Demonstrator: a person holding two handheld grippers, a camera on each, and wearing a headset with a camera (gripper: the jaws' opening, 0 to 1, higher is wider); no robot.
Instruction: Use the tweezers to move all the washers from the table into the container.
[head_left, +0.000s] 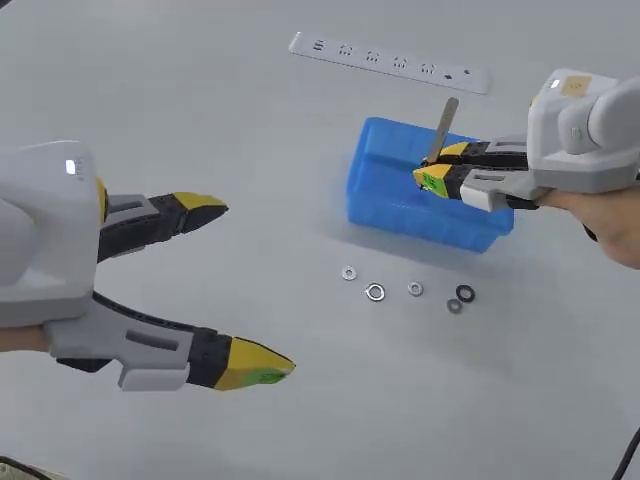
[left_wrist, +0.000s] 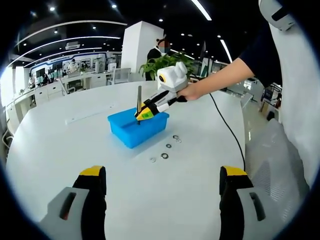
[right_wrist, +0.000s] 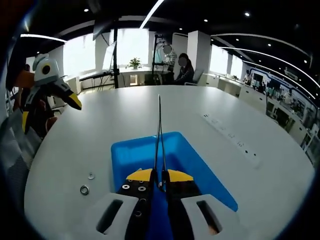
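Observation:
Several small metal washers (head_left: 375, 292) lie in a loose row on the white table, just in front of the blue container (head_left: 400, 215). My right gripper (head_left: 430, 177) hovers over the container, shut on the metal tweezers (head_left: 445, 125), which stick up and away from it. In the right gripper view the tweezers (right_wrist: 160, 135) run straight ahead from the right gripper (right_wrist: 160, 177) above the container (right_wrist: 130, 155), with two washers (right_wrist: 84, 190) to the left. My left gripper (head_left: 238, 290) is open and empty, well left of the washers. From the left gripper (left_wrist: 162, 185), the washers (left_wrist: 165, 156) sit before the container (left_wrist: 130, 135).
A white power strip (head_left: 390, 62) lies on the table beyond the container. A dark cable (left_wrist: 225, 122) trails from the right gripper across the table. The tabletop (head_left: 200, 100) is round, wide and white. People sit at the far side of the room.

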